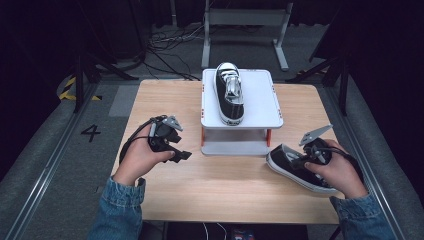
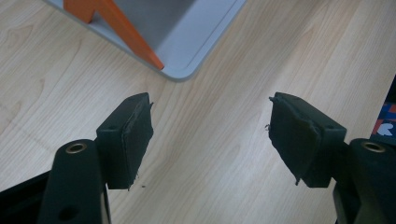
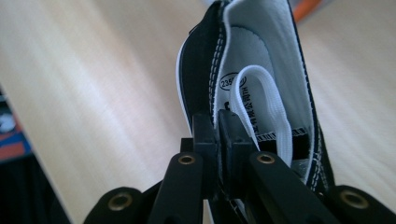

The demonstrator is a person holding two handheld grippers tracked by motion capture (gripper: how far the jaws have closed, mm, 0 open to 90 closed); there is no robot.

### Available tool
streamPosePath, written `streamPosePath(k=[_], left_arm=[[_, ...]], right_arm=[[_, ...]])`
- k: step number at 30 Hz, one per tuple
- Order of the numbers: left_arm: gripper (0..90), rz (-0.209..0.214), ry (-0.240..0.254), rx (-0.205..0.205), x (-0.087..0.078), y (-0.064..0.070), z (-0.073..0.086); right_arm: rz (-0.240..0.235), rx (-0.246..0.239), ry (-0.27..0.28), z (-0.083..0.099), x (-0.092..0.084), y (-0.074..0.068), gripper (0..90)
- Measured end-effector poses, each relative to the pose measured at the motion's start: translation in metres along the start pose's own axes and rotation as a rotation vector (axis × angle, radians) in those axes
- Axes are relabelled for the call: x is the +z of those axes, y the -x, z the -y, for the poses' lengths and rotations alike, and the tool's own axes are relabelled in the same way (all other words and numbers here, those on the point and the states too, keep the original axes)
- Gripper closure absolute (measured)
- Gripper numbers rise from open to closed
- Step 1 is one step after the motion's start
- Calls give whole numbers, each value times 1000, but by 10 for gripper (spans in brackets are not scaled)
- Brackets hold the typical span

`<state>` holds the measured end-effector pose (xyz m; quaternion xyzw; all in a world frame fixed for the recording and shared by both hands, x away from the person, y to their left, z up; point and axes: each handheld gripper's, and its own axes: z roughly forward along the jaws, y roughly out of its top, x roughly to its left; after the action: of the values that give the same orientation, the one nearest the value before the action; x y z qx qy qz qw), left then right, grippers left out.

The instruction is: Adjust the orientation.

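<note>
Close to the camera, I see my right gripper point(image 3: 217, 126) with its jaws clamped on the side wall of a black sneaker point(image 1: 295, 167), which is at the table's point(image 1: 225, 185) right edge. My left gripper point(image 2: 210, 135) has jaws wide apart over bare wood, near the grey stand point(image 1: 260, 100) that carries a second sneaker point(image 1: 229, 92).

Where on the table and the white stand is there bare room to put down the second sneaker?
Free: the stand's top right of the sneaker on it, and the tabletop between the left tool and the held sneaker. Crowded: the table's right edge.
</note>
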<state>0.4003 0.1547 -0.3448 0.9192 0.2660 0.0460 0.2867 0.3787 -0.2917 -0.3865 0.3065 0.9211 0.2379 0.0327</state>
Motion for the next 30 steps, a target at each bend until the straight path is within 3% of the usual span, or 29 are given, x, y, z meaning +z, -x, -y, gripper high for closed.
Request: streamPosePath(k=[2, 5, 7, 8, 10, 16, 18, 22, 25, 30], left_arm=[[309, 6, 1, 3, 1, 0, -2], [308, 17, 1, 9, 5, -1, -7], [305, 20, -6, 8, 6, -1, -8], [305, 23, -10, 10, 7, -2, -9], [305, 22, -11, 8, 9, -2, -10], [309, 16, 1, 9, 10, -4, -13], [309, 17, 2, 7, 10, -5, -13], [307, 21, -13, 6, 13, -6, -14], [306, 24, -13, 2, 15, -5, -13], [306, 21, 0, -6, 11, -6, -11]], right_arm=[[-4, -18, -12, 0, 2, -4, 844], [8, -16, 113, 1, -3, -8, 631], [29, -14, 129, 2, -8, -8, 630], [63, 25, 137, 9, -18, -6, 624], [99, 53, 134, 14, -25, -3, 626], [268, 236, 26, 42, -41, 15, 657], [263, 261, 17, 44, -41, 16, 660], [208, 318, -23, 50, -35, 19, 653], [233, 317, -79, 52, -23, 24, 669], [206, 319, -123, 51, -17, 27, 772]])
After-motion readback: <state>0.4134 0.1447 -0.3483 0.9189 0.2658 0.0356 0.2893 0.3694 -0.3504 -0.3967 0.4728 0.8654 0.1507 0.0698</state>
